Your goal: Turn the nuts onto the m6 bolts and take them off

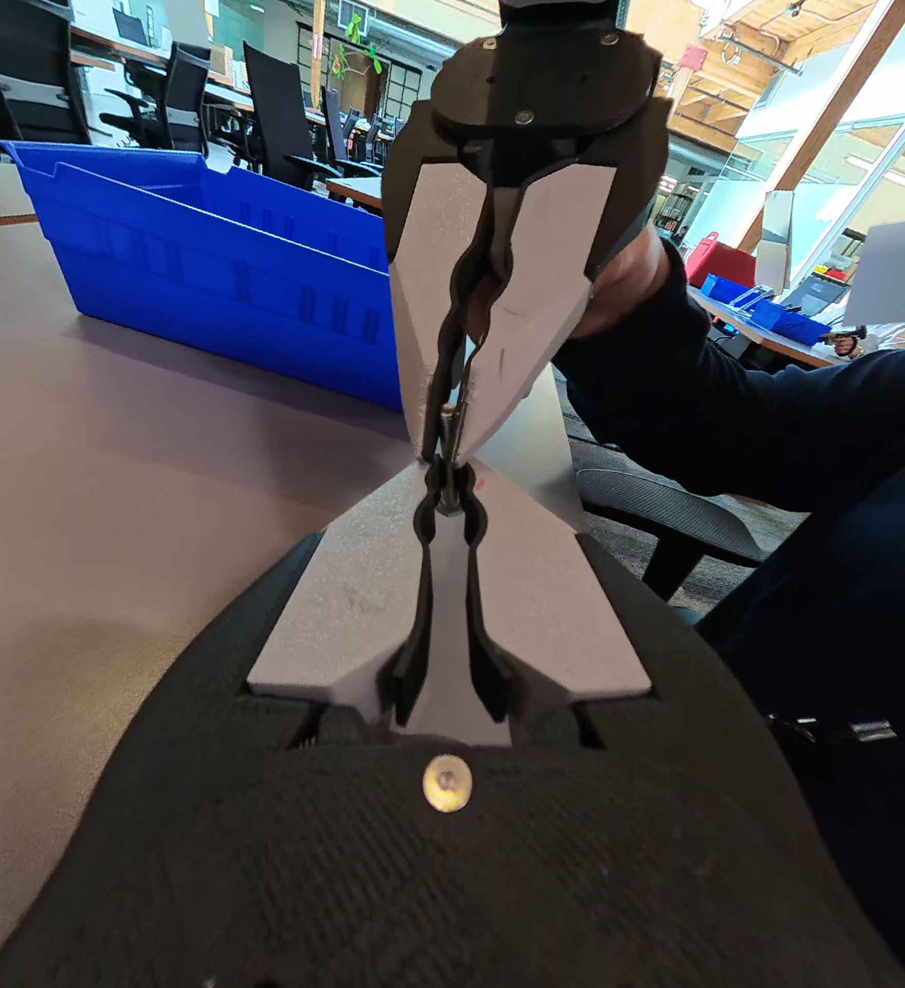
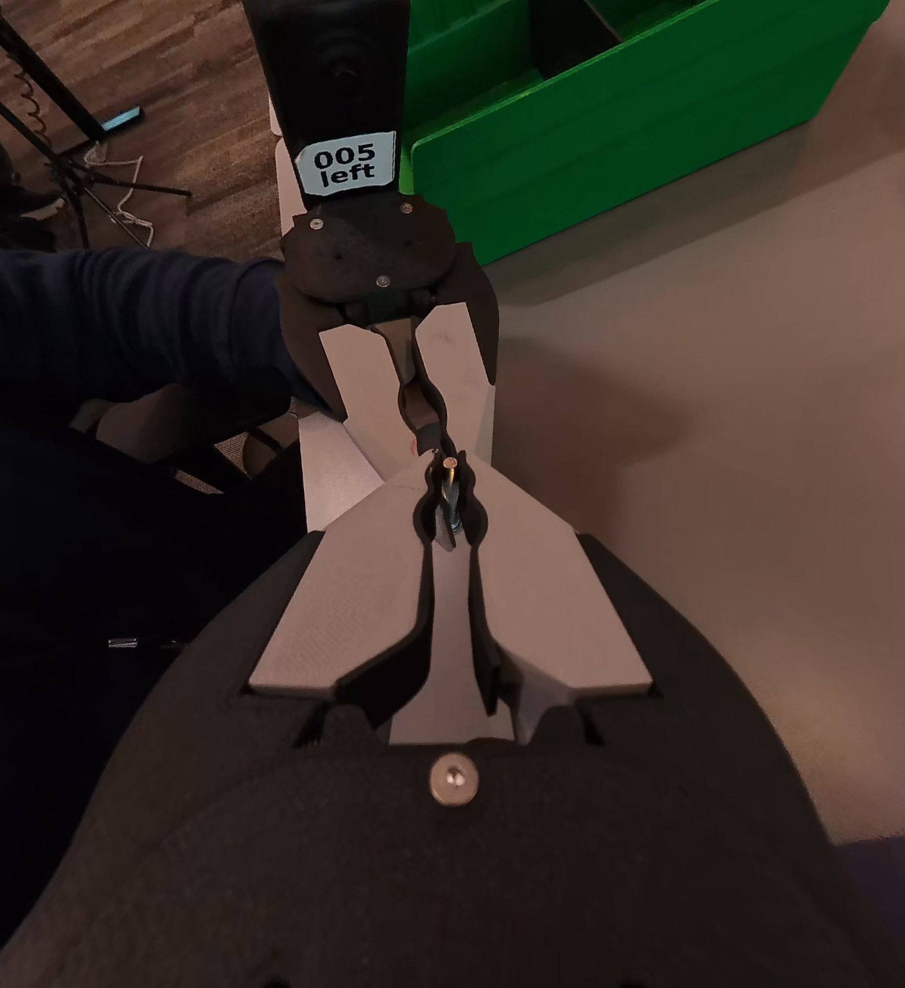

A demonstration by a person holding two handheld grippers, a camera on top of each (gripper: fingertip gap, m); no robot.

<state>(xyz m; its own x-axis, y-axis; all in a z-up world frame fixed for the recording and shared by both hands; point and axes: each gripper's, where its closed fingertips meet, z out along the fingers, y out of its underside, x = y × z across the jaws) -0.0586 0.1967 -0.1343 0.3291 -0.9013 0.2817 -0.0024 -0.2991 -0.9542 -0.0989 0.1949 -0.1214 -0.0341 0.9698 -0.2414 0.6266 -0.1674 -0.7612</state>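
Note:
My left gripper is shut on a small hex nut, held between its black pads near the tips. My right gripper comes in from above, tip to tip with the left. It is shut on a silver bolt that lies along its fingers. In the right wrist view the bolt sits between my right gripper's pads, its free end pointing at the left gripper. Both are held above the table. The nut is hidden in the right wrist view.
A blue bin stands on the table behind and to the left. A green bin stands at the far side in the right wrist view. A person's dark sleeve reaches in, and the table edge runs beside it. The tips of both grippers are at nearly the same place.

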